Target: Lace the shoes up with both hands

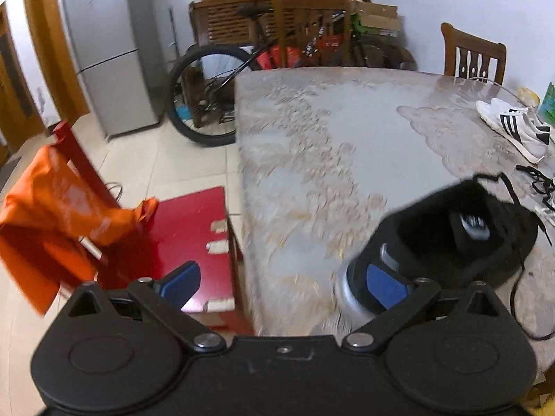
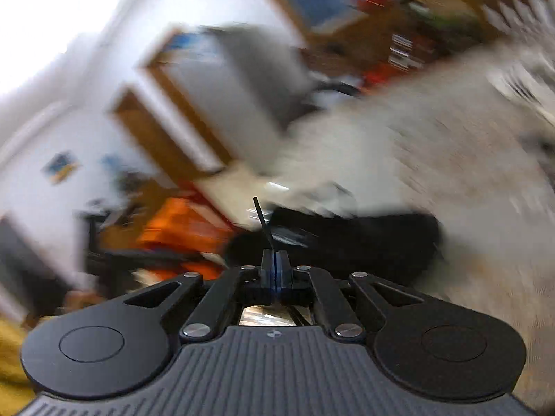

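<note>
Left gripper (image 1: 282,286) closest to lens, blue-padded fingers (image 1: 386,286) spread wide, nothing between them; right-hand pad sits over the heel of the black sneaker (image 1: 447,242), contact unclear. Right gripper (image 2: 275,267) has its fingers pressed together, pinching a black shoelace tip (image 2: 262,220) that sticks up straight from the pads.

Table (image 1: 329,159) with a patterned glossy cover fills most of the left wrist view. Black sneaker lies near the table's near edge, opening facing the camera, grey heel end toward the gripper, loose black lace (image 1: 518,270) trailing off its right side. In the right wrist view the same black sneaker (image 2: 364,242) shows just beyond the pinched tip, heavily blurred.

White sneaker (image 1: 513,128) with black stripes rests at the far right of the table, well apart from the black one. Red chair (image 1: 187,239) beside the table carries an orange bag (image 1: 59,208). Bicycle (image 1: 225,79) and fridge (image 1: 107,45) stand behind.
</note>
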Demonstrator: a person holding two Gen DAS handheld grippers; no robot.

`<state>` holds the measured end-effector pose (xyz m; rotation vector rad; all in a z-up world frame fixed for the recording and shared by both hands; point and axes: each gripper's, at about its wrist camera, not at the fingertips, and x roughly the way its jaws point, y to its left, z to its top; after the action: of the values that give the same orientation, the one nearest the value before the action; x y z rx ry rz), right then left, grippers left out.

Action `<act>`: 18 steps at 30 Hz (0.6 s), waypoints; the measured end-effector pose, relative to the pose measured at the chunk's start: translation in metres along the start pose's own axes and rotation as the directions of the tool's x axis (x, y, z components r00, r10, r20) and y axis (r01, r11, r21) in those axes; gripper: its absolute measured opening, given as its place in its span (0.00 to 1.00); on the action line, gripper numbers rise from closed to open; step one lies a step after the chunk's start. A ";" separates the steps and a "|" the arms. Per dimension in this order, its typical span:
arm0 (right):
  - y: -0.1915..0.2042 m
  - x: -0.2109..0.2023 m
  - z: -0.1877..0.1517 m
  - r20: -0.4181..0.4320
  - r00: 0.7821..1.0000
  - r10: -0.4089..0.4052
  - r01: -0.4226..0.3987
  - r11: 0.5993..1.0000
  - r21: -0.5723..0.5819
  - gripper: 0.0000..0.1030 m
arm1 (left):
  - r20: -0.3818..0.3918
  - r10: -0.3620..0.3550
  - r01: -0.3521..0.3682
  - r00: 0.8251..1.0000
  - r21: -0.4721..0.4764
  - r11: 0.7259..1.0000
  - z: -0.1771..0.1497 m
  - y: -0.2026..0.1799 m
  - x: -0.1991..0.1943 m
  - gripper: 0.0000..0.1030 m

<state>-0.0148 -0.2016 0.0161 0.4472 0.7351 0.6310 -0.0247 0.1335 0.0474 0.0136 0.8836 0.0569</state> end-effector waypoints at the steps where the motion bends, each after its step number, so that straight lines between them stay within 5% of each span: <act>1: -0.007 0.014 -0.007 -0.016 0.999 -0.033 0.033 0.999 0.020 0.00 | -0.008 -0.005 0.005 1.000 -0.001 1.000 0.003 0.000 0.004 0.99; 7: -0.029 0.048 -0.014 -0.008 0.992 -0.127 0.127 0.991 0.041 0.00 | -0.059 -0.034 0.033 0.998 -0.006 0.999 0.018 -0.002 0.030 1.00; 18: -0.064 0.055 0.016 -0.039 0.995 -0.092 0.091 0.996 -0.017 0.00 | -0.150 -0.030 0.025 0.988 -0.039 0.999 0.011 -0.037 0.031 0.97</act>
<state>0.0516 -0.2140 -0.0361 0.3856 0.7831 0.5608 0.0050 0.0981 0.0293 -0.0383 1.0338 0.0491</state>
